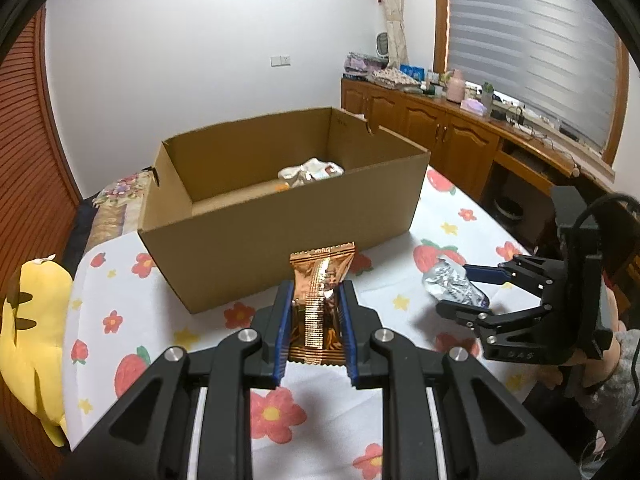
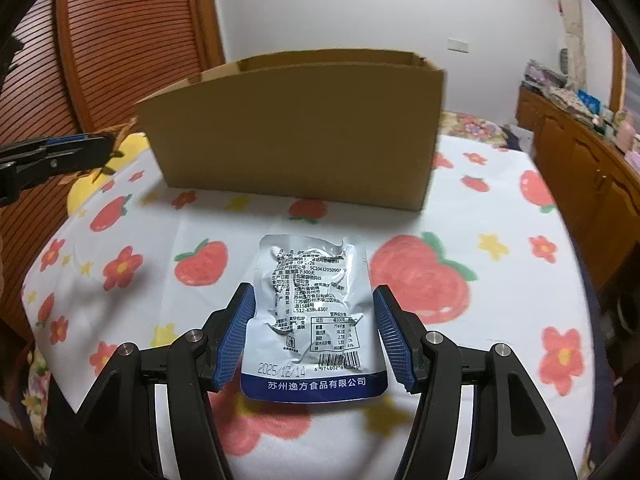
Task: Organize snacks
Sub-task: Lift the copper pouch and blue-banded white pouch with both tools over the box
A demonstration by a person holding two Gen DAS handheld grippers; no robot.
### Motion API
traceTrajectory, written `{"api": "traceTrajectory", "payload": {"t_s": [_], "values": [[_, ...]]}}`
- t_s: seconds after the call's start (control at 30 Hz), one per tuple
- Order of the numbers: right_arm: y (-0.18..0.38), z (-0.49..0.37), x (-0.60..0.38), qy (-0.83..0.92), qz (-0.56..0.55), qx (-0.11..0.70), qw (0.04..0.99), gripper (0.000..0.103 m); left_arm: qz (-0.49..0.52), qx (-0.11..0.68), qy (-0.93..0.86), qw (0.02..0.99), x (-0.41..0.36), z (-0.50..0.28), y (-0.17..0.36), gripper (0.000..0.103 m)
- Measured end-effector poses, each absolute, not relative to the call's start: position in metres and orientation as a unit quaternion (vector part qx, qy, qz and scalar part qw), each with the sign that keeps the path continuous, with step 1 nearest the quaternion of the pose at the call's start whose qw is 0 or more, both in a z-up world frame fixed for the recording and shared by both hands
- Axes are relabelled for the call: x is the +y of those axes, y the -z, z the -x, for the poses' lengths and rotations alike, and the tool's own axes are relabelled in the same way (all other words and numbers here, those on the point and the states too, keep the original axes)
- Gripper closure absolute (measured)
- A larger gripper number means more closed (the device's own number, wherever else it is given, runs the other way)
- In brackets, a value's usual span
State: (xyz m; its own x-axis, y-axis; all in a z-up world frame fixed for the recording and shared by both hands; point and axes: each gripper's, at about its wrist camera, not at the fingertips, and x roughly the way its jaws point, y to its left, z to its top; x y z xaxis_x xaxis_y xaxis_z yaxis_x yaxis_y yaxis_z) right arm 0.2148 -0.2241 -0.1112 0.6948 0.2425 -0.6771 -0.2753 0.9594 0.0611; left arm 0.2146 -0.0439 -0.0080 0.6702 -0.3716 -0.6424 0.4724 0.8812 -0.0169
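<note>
Basically mid-transport: L gripper (image 1: pixel 314 312) was clamped on copper snack pkt (image 1: pixel 320 300) just short of cardboard box (image 1: pixel 280 216), R gripper (image 2: pixel 312 336) was half-open w/ pads against silver pouch (image 2: pixel 312 312) over tablecloth (image 2: pixel 500 280); next prob needs lifting both over box rim, then release.

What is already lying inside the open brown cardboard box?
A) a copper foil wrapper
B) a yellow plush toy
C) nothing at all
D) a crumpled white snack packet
D: over the rim of the brown cardboard box, a crumpled white snack packet lies on its floor.
</note>
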Motion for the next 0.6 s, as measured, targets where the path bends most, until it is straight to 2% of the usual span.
{"api": "traceTrajectory", "payload": {"t_s": [0.23, 0.6], "values": [[0.064, -0.202, -0.241, -0.136, 0.003, 0.327, 0.935, 0.041, -0.062, 0.311, 0.224, 0.922, -0.042, -0.219, -0.014, 0.083], [-0.010, -0.203, -0.234, -0.149, 0.039, 0.262, 0.953, 0.041, -0.036, 0.281, 0.216, 0.934, -0.030, -0.249, -0.040, 0.083]]}}
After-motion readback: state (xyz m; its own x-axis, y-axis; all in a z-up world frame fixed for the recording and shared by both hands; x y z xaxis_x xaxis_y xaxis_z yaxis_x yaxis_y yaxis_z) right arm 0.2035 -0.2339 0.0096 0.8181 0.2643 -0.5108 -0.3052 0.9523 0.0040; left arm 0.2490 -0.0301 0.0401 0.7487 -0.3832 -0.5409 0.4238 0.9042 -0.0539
